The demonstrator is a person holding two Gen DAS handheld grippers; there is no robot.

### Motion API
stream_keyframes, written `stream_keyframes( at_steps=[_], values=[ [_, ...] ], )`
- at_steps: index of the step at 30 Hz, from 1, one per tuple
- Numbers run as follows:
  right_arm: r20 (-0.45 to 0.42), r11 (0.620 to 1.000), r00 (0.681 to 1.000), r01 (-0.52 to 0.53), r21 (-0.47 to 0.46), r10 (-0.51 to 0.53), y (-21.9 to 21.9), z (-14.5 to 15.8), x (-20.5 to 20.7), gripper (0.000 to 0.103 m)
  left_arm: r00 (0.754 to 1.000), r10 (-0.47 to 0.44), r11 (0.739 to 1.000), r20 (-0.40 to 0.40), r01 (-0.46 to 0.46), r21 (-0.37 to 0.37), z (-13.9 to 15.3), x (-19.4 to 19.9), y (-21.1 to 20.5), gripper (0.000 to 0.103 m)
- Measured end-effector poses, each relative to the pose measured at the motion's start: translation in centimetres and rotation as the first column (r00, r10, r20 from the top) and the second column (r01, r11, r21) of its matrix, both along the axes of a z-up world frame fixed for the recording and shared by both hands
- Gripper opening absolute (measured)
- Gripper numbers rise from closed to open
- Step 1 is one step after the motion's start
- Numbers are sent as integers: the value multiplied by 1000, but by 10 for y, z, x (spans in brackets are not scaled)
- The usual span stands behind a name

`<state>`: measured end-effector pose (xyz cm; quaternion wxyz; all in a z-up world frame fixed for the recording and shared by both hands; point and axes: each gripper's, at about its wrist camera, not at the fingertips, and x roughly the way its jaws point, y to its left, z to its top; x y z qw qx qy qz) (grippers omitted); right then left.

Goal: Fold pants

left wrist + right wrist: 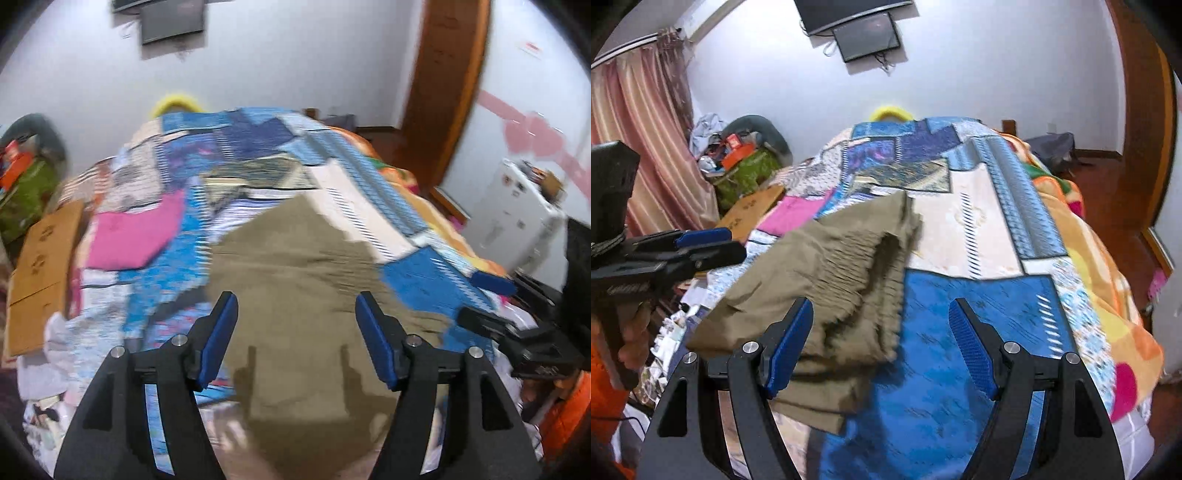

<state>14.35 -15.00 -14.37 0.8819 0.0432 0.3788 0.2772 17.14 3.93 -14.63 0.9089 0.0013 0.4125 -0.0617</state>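
Observation:
Olive-brown pants [295, 280] lie on a patchwork bedspread [177, 258]. In the right wrist view the pants [834, 273] lie rumpled and partly doubled over, left of centre, near the bed's front edge. My left gripper [295, 306] is open and empty, hovering just above the pants. My right gripper [882, 314] is open and empty, above the pants' right edge and the blue patch of the bedspread [979, 306]. The left gripper also shows in the right wrist view [709, 243] at the left, and the right gripper in the left wrist view [491, 299] at the right.
A pink cloth [136, 232] and a cardboard box [40, 273] lie at the bed's left side. Bags and clutter [742, 162] sit beyond by a curtain [639, 140]. A wooden door frame [443, 92] and a white appliance [517, 214] stand on the right.

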Motion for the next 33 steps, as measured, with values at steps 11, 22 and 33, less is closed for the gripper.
stream_keyframes(
  at_steps=[11,22,33],
  values=[
    [-163,996,983,-88,-26,83,35,-57,7,73,987,111,992,-115,-102,77,-41,77,72,67],
    [-146,991,982,-125,-38,118,26,-59,7,74,962,17,984,-271,32,173,-113,158,50,70],
    [-94,980,996,-17,-200,-2,-1,-69,67,74,965,118,987,-234,-88,132,-124,108,98,80]
  ],
)
